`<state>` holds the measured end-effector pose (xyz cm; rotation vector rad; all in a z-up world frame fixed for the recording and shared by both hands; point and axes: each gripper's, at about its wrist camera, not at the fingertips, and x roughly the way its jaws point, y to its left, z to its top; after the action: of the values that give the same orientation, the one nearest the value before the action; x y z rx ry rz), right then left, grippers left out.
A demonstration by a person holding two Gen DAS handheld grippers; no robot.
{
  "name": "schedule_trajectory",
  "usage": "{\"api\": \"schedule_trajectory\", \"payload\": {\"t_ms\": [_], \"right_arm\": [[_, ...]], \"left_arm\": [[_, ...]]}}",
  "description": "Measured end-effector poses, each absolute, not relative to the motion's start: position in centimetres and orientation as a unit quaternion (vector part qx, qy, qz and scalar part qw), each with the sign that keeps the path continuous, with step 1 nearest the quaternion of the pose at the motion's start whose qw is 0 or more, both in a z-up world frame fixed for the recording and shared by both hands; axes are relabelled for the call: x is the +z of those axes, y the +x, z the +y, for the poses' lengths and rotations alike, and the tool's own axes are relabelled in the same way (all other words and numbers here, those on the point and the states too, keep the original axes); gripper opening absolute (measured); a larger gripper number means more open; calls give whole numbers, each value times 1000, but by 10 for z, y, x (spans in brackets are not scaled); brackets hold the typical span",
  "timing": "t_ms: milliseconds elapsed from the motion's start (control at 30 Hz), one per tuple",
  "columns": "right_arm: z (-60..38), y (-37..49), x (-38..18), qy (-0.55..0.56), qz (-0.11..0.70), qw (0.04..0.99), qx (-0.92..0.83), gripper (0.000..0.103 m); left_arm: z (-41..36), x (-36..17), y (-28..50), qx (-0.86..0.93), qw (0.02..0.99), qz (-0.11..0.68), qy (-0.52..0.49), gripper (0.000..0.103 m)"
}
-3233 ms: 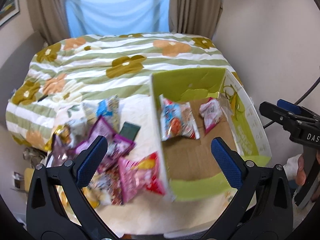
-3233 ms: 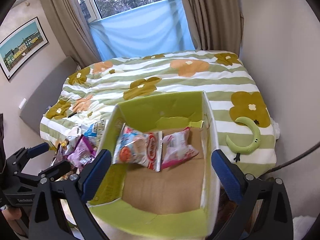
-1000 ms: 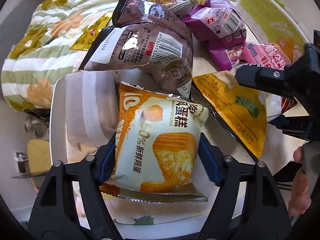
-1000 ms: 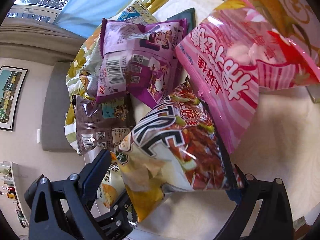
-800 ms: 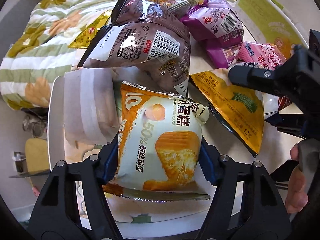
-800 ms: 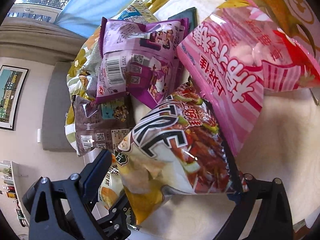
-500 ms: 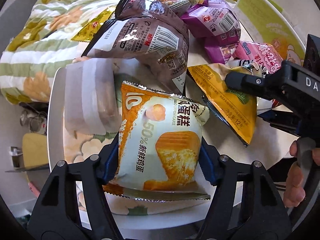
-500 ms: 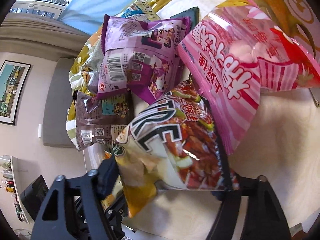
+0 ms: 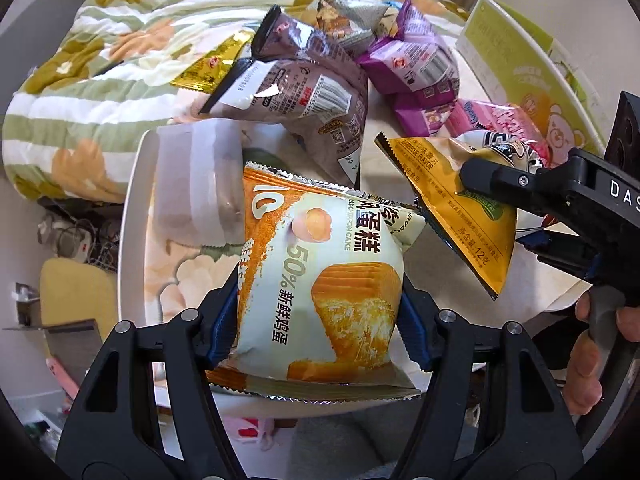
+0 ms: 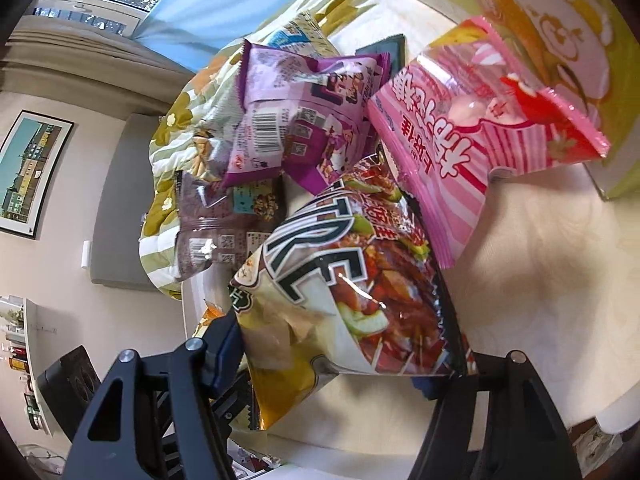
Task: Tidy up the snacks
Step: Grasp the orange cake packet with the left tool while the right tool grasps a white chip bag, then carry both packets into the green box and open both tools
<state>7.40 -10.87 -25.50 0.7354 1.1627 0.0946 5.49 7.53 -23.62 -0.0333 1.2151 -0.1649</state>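
Note:
My left gripper is shut on an orange-and-white cake packet, its blue pads pressing both sides, lifted a little over the white tray. My right gripper has its jaws closing on a chips bag with black-and-white lettering, and both pads press its lower edges. In the left wrist view the same chips bag shows its yellow back, pinched under the right gripper's black finger. A pink striped packet and purple packets lie just beyond.
A brown packet, a gold sachet and a clear plastic packet lie around the tray. The green cardboard box stands to the right. The flowered bedspread lies behind. A person's hand holds the right gripper's handle.
The right gripper's jaws went from wide open to pressing on the chips bag. Both grippers have risen slightly with their packets; the tray and pile look farther off.

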Motion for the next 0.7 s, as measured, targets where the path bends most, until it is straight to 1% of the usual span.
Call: {"api": "schedule_trajectory", "payload": {"t_ms": [167, 367, 533, 700], "right_arm": [[-109, 61, -230, 326, 521, 787, 52, 63], [-119, 46, -176, 281, 489, 824, 54, 63], [-141, 38, -130, 245, 453, 856, 55, 63], [-186, 38, -94, 224, 429, 874, 50, 63]], "left_arm": [[75, -210, 42, -81, 829, 553, -20, 64], [67, -167, 34, -93, 848, 520, -30, 64], [40, -126, 40, -105, 868, 484, -29, 64], [-1, -96, 56, -112, 882, 457, -32, 64]]}}
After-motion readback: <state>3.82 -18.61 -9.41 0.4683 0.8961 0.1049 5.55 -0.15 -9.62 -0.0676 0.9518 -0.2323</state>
